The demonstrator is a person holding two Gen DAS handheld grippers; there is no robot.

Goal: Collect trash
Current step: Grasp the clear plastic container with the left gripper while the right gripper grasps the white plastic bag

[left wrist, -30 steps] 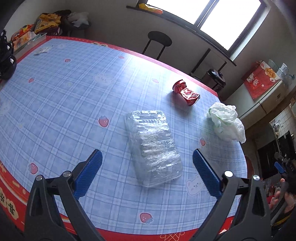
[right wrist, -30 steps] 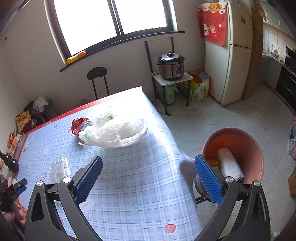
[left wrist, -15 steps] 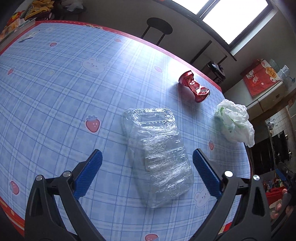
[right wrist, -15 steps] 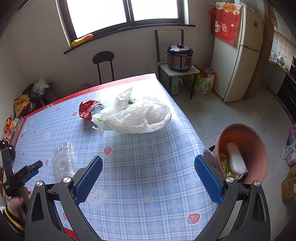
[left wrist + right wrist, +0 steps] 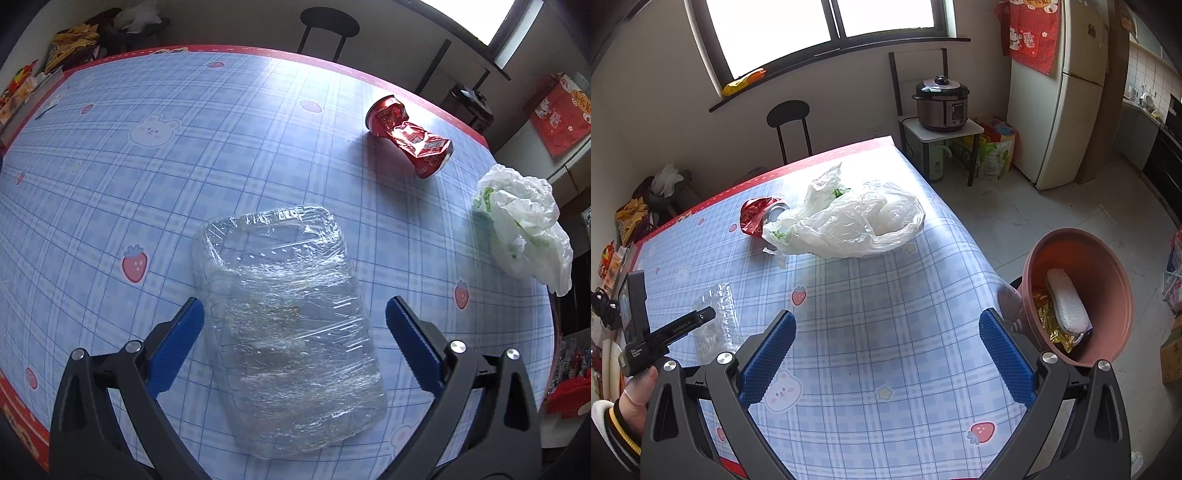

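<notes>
No legible writing on red can (image 5: 410, 141).

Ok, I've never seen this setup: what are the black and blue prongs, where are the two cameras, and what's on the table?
No robot here: a person holds one pair of tongs in each hand, a fisheye camera on each looking along its blue fingers. In the left view, the left tongs are open around a clear plastic-wrapped tray, not gripping it. In the right view, the right tongs are open and empty above the checked tablecloth. Also lying there: a crushed red can and a white plastic bag. Beside the table, a brown bin already holds trash.
</notes>
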